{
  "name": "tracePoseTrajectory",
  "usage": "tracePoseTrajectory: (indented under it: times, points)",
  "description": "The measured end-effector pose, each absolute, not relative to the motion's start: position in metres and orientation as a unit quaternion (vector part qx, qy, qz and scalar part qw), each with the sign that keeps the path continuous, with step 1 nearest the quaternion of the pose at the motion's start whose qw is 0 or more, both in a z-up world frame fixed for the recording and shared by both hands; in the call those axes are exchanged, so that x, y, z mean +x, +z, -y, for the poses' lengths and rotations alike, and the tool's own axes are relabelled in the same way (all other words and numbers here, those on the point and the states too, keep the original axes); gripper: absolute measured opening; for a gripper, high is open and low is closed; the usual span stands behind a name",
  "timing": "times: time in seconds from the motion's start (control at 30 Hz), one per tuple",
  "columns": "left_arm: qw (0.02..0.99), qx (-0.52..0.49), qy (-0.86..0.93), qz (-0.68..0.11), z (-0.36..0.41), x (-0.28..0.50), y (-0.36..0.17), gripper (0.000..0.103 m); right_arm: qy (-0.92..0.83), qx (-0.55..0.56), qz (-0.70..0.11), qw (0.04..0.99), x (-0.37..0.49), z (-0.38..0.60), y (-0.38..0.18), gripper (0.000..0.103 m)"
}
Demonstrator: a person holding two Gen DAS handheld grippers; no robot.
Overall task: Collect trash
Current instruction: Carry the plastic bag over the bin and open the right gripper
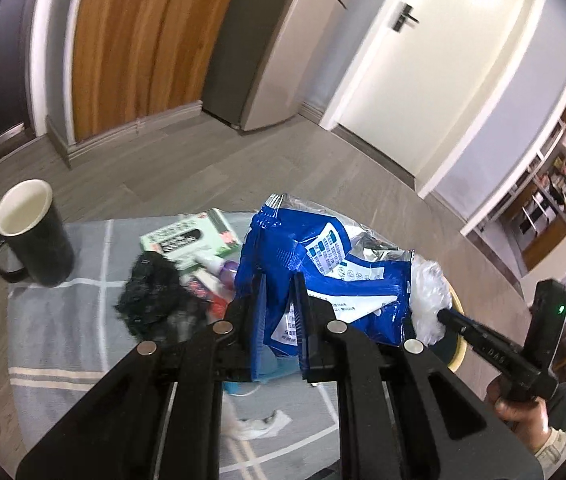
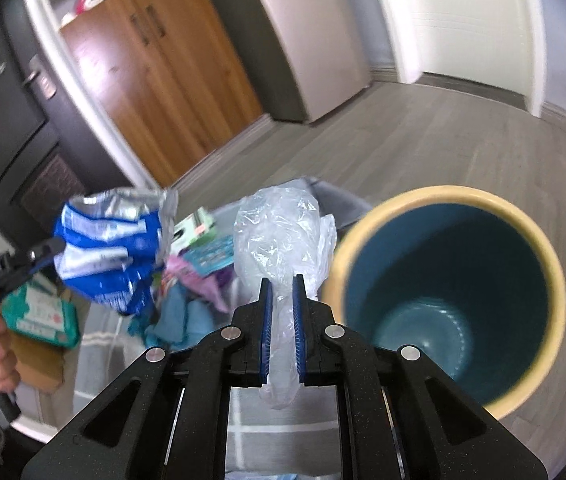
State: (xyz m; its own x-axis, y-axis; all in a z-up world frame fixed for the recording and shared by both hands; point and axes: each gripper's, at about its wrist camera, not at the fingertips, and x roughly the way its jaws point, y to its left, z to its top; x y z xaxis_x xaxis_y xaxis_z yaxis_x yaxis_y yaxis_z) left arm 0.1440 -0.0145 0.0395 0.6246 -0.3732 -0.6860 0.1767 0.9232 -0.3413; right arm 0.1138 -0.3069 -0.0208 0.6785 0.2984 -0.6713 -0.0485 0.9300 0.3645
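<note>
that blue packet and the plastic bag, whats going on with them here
A person is clearing trash with a handheld claw in each hand. The left claw is shut on a crumpled blue and silver snack packet, lifted above the litter on the grey rug. The right claw is shut on a scrunched clear plastic bag, right beside the open bin, which looks empty. A black mug stands on the rug.

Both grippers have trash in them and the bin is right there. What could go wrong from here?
1. The clear plastic bag is thin and slick; the right gripper pinches only a narrow fold, so it might slip out before reaching the bin.
2. The blue foil bag in the left gripper is bulky; swinging it could catch the black mug or drag table litter along.
</note>
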Motion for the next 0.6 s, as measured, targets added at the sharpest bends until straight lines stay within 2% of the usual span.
tracePoseTrajectory:
  times: [0.6]
  points:
    - [0.877,-0.025,-0.204,-0.435,0.184,0.165,0.003,0.012,0.009,0.225,-0.374,0.9,0.082,0.393,-0.024,0.011]
